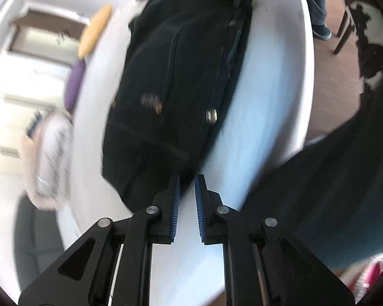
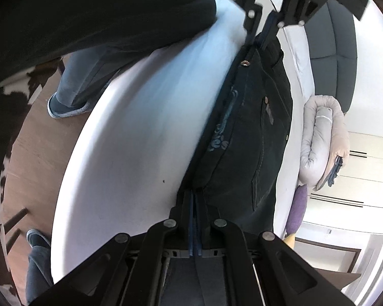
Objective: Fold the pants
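Observation:
Dark pants with metal rivets lie along the white table; they also show in the right wrist view. My left gripper is open with a narrow gap between its blue pads, its tips at the near edge of the pants, nothing held. In the right wrist view the left gripper is at the far end of the pants. My right gripper is shut on the near edge of the pants, with fabric pinched between the pads.
A rolled pale blanket and a purple cushion lie beyond the table, with a yellow cushion beside them. The person's legs and slippers stand by the table edge on a wooden floor. A chair leg stands near.

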`<state>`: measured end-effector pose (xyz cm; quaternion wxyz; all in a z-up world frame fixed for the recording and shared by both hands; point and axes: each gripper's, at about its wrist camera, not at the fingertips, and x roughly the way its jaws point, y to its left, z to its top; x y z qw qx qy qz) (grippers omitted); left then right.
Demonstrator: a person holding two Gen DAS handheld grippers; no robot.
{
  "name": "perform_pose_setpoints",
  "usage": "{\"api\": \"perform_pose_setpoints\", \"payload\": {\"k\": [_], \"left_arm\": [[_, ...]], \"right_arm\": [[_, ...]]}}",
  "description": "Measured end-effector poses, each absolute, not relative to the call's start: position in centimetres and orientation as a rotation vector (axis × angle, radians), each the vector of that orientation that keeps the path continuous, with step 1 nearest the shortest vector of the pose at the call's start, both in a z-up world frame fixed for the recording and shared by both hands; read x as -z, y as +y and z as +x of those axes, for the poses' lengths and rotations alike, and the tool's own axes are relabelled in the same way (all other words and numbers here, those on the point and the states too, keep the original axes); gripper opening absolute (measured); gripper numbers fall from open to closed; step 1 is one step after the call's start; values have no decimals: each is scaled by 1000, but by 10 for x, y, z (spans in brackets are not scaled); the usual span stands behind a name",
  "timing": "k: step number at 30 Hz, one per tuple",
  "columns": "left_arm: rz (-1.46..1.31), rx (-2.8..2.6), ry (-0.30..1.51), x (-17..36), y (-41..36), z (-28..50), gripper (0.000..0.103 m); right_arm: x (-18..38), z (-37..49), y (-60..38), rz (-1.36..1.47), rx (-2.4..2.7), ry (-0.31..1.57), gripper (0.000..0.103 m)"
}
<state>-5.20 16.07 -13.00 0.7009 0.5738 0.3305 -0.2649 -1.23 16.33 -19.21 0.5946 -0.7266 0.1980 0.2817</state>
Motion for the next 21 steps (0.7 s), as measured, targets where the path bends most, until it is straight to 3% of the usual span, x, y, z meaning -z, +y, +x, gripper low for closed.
{"api": "perform_pose_setpoints", "payload": {"k": [4,9,17,20,21], "left_arm": [[1203,535,770,108,164,-44,12],[850,570,742,68,127,-21,12],[374,591,943,111,60,46,12],[215,571,962,128,71,56,11],[188,572,967,128,75,57,11]], "right_arm": [[193,-12,165,-1664,-633,473,5],[193,-11,167,-1610,-592,478,5],[195,-16,164,-1482,-492,431,5],[186,-19,155,-1369,-445,413,20],[179,-20,150,-1321,-440,411,40]]}}
